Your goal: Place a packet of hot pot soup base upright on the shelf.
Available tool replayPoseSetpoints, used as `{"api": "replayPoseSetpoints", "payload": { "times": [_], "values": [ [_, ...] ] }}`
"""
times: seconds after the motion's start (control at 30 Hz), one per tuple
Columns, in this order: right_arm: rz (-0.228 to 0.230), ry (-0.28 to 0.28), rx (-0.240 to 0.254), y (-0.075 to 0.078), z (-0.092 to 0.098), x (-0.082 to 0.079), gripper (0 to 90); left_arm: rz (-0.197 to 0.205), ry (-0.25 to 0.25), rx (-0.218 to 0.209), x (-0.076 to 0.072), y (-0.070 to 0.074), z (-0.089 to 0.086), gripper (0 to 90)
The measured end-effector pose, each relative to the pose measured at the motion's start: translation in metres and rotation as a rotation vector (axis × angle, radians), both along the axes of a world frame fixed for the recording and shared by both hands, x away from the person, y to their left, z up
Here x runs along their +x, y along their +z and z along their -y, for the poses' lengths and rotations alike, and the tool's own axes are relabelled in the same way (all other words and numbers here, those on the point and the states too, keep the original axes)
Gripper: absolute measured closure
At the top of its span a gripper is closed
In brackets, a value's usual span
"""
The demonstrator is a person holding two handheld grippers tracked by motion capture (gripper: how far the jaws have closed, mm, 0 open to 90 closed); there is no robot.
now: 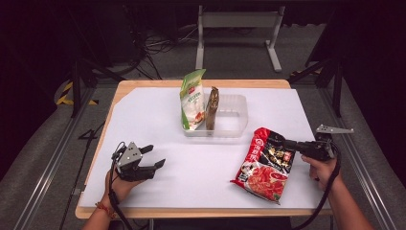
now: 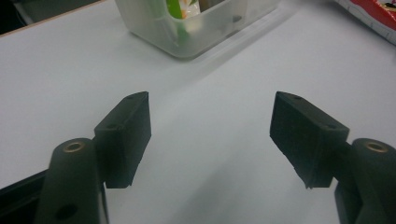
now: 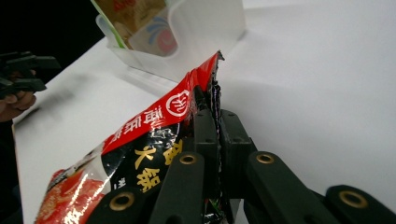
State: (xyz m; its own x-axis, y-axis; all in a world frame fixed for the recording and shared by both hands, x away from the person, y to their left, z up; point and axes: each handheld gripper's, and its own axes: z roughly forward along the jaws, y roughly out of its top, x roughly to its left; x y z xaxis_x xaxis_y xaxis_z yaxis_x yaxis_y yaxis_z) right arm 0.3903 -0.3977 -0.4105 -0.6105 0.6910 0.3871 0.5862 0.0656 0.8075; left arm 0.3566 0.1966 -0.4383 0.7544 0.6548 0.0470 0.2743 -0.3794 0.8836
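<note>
A red and black food packet (image 1: 265, 164) lies at the right of the white table sheet, its right edge tilted up. My right gripper (image 1: 286, 143) is shut on that edge; in the right gripper view the packet (image 3: 154, 140) is pinched between the black pads (image 3: 205, 140). At the front left my left gripper (image 1: 154, 156) stands open above the sheet, nothing between its fingers (image 2: 128, 135). A clear plastic bin (image 1: 230, 117) at the table's middle holds a green and white pouch (image 1: 192, 99) and a brown packet (image 1: 211, 108), both upright.
The white sheet (image 1: 153, 115) covers a wooden table (image 1: 143, 84). A metal frame (image 1: 237, 21) stands on the floor behind it, with cables beside it. Bare sheet lies between the two grippers.
</note>
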Motion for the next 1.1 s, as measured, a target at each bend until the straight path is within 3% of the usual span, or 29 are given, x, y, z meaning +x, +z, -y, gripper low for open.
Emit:
{"api": "replayPoseSetpoints", "payload": {
  "times": [0.1,0.6,1.1],
  "values": [
    [0.030,0.010,0.008,0.008,-0.002,-0.005,87.7,0.019,0.023,-0.004,-0.001,0.000,-0.001,24.6],
    [0.134,0.030,0.001,0.036,-0.015,-0.026,87.7,0.026,0.071,-0.049,-0.001,-0.001,-0.005,12.5],
    [0.221,0.094,0.032,0.057,-0.032,-0.043,88.2,0.044,0.077,-0.034,-0.006,0.002,-0.003,11.0]
  ]
}}
